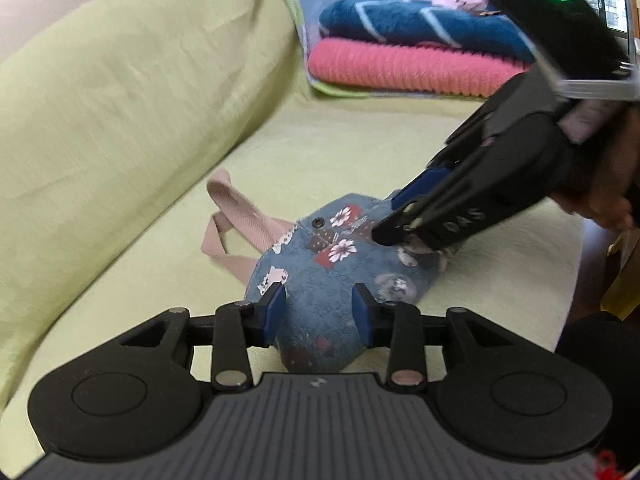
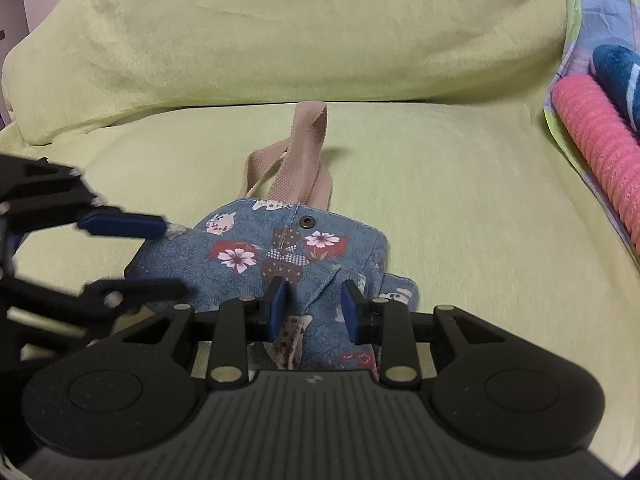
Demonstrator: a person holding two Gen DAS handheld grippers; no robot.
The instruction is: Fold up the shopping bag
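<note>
We see the shopping bag (image 2: 280, 256), blue cloth with flower and cat prints, lying bunched and partly folded on the green sofa seat (image 2: 460, 200), its beige handles (image 2: 304, 152) pointing toward the backrest cushion (image 2: 280, 32). A snap button (image 2: 307, 221) sits at the bag's top edge near the handles. Our left gripper (image 1: 319, 312) is at the bag's near end; its jaws are apart, blue pads flanking the humped fabric with a gap on each side, nothing pinched. From the right wrist view the same gripper (image 2: 160, 256) comes in from the left, jaws spread, upper finger over the bag's left corner. Our right gripper (image 2: 313, 310) is down on the bag's other side; its jaws stand part open with a raised fold of fabric between them, and we can't tell whether the pads actually press it. In the left wrist view the right gripper (image 1: 400, 236) has its tips on the bag's far side, with a hand (image 1: 608, 192) behind it. Off to the side of the sofa: a stack of folded textiles, a pink knit (image 1: 408, 68) under a blue towel (image 1: 420, 24), well apart from the bag.
</note>
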